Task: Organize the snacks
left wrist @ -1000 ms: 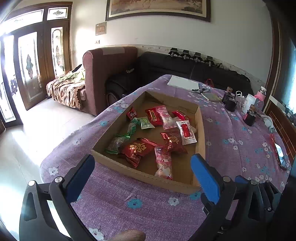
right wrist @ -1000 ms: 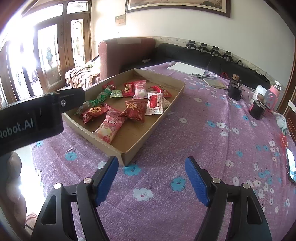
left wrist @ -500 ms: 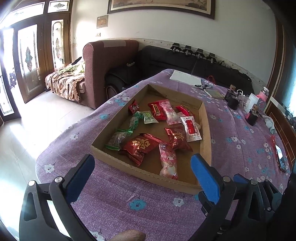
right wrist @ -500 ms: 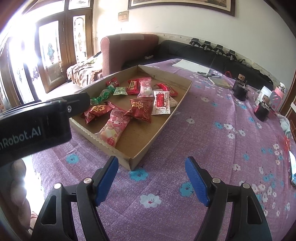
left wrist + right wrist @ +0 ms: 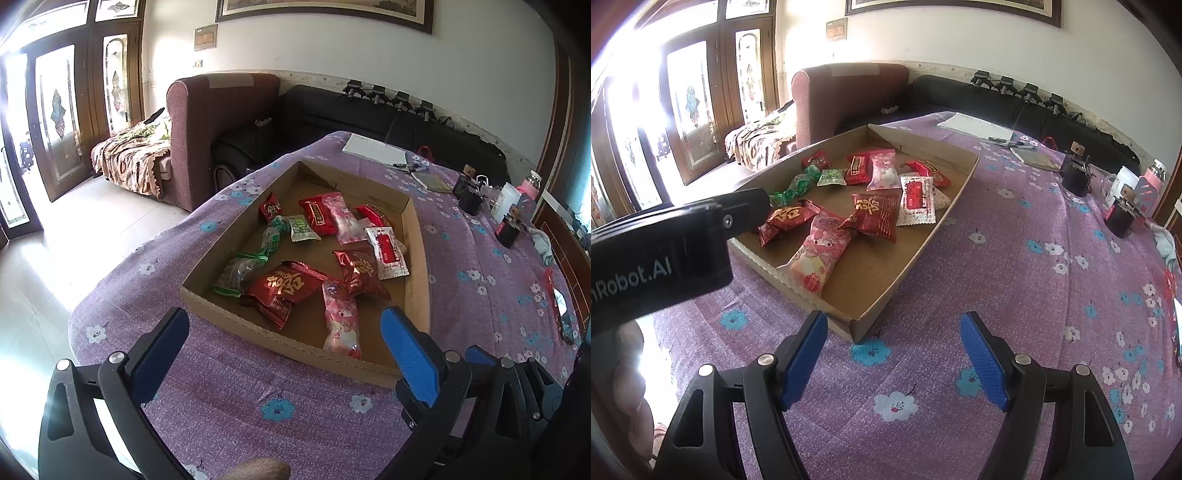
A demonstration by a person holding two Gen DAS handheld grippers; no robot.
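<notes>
A shallow cardboard tray [image 5: 417, 251] [image 5: 905, 269] lies on a purple flowered tablecloth. It holds several wrapped snacks: red packets [image 5: 284, 286] [image 5: 875, 212], pink packets [image 5: 341, 325] [image 5: 816, 258], green candies [image 5: 243, 267] [image 5: 798, 182] and a white-and-red sachet [image 5: 386, 251] [image 5: 916, 199]. My left gripper [image 5: 284, 347] is open and empty, just short of the tray's near edge. My right gripper [image 5: 894, 354] is open and empty, in front of the tray's near right corner. The left gripper's body [image 5: 657, 258] shows at the left of the right wrist view.
At the table's far side lie papers [image 5: 373, 147], pens and a notebook [image 5: 432, 181]. Dark jars [image 5: 1076, 177], a white tub and a pink bottle [image 5: 1152, 177] stand at the right. A maroon armchair [image 5: 214, 122] and black sofa [image 5: 369, 114] are behind the table.
Both grippers have drawn slightly closer to the tray and risen a little, so the tray sits larger in view. Both stay open. No snack has moved.
</notes>
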